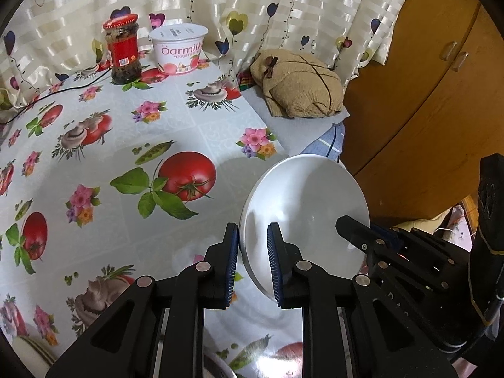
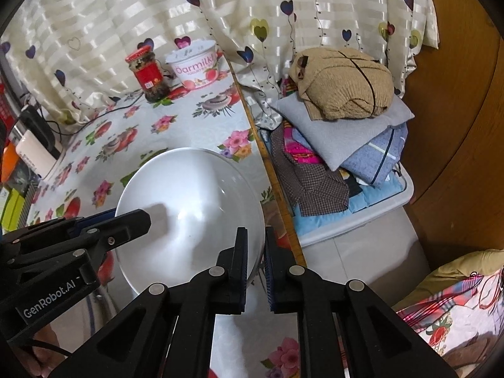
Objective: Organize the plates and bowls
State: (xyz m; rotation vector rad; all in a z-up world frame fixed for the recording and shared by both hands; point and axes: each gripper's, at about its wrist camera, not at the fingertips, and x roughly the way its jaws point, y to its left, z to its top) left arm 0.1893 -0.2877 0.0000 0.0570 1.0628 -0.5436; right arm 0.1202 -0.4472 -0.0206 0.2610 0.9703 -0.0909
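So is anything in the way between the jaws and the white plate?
No. Both the left gripper and the right gripper already pinch the rim of the white plate, one on each side.

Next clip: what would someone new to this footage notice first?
The white plate, held tilted above the table's near right edge, with the left gripper and right gripper each clamped on its rim from opposite sides. Then the loud tomato-and-flower tablecloth, with a red-lidded jar and yogurt tub at its far edge by the curtain.
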